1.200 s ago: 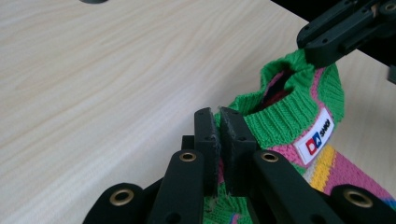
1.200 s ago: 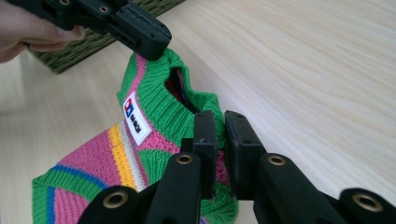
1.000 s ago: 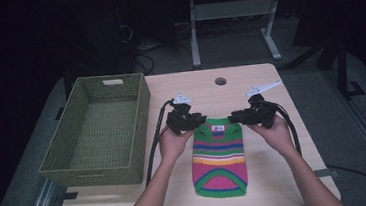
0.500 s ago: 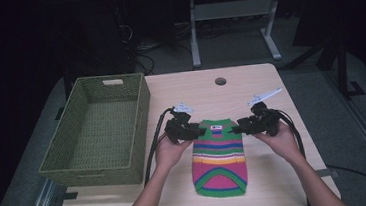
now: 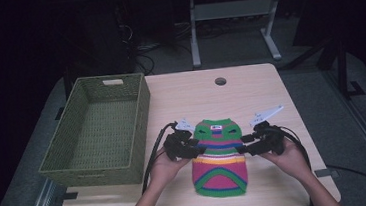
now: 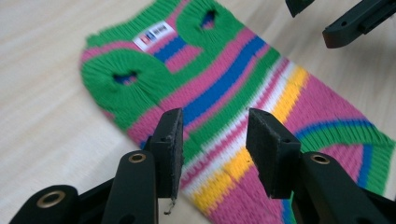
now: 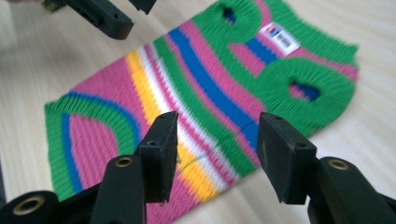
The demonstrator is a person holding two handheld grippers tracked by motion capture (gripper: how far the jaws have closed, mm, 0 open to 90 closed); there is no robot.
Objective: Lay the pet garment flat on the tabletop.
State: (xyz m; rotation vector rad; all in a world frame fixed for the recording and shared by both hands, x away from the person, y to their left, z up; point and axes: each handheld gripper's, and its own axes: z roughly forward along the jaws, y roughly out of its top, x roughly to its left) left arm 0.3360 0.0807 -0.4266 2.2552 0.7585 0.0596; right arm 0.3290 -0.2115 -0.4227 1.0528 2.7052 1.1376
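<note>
- The striped knit dog sweater (image 5: 219,157) lies flat on the light wooden table (image 5: 250,92), collar end pointing away from the person and the green hem closest to them.
- It's banded in green, pink, blue, white and yellow, with two round leg holes up near the collar and a small white label (image 6: 154,35) between them.
- The left gripper (image 5: 196,150) is held in the person's left hand (image 5: 164,167) at the sweater's left edge. In the left gripper view its jaws are spread apart with nothing between them, and the pink/white/yellow bands sit right in the gap between the fingers (image 6: 169,151).
- Whether those fingers actually touch the knit, I can't tell. They look like they're just above it.
- The right gripper (image 5: 244,145) is in the right hand (image 5: 291,159) at the sweater's right edge, mirroring the other one. Its jaws are also wide apart and empty, and past its fingers (image 7: 161,154) you get the yellow and white stripes, with the leg holes further out to the right.
- Each gripper view catches the other gripper's black jaw tips across the sweater, at the top of the picture.
- A green woven basket (image 5: 98,133) sits on the left side of the table, beyond the left gripper, well apart from the sweater. It looks empty.
- There's a round cable hole (image 5: 220,81) in the tabletop out past the collar.
- Black cables (image 5: 151,153) trail back from both grippers toward the person.
</note>
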